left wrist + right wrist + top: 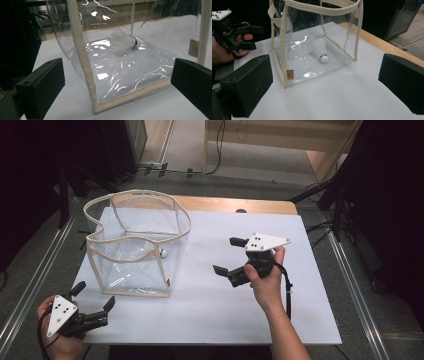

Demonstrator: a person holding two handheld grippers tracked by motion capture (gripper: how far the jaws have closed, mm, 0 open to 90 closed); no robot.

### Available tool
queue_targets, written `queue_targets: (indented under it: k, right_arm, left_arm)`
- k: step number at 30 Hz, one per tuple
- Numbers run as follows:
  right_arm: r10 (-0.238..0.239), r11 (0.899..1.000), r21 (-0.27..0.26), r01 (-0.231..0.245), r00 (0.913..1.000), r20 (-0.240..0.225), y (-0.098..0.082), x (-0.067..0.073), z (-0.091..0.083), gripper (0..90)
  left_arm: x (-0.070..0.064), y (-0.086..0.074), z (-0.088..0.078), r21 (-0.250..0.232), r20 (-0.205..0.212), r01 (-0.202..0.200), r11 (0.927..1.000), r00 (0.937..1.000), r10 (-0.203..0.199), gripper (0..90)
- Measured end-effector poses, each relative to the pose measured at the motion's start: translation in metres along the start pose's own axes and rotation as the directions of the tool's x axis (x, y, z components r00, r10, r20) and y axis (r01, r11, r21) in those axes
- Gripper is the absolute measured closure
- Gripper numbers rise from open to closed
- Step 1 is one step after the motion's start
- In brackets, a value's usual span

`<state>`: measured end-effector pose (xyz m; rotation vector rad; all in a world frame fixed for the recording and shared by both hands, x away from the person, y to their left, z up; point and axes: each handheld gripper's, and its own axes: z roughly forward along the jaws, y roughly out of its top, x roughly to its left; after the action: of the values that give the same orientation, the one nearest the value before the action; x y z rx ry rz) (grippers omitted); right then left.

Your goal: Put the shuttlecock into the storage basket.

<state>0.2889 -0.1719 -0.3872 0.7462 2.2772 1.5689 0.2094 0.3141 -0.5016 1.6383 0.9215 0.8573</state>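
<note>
Each hand carries a black gripper with two blocky, matte black jaws: the left gripper (pixel 94 295) and the right gripper (pixel 225 255). Each is topped by a pale grey three-cornered plate marked with a few small dark dots, and a black cable trails from each along the forearm. Both forearms are bare, with no sleeve in sight.
</note>
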Motion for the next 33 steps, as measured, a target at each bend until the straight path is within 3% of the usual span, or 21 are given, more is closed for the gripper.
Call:
queue_targets:
  k: [33]
  right_arm:
    - [0.049, 0.999, -0.003, -0.049, 0.9966, 0.067, -0.038, -0.008, -0.035, 0.0]
  left_arm:
    - [-0.001, 0.0, 0.0, 0.001, -0.002, -0.007, 1.0, 1.0, 0.007, 0.0]
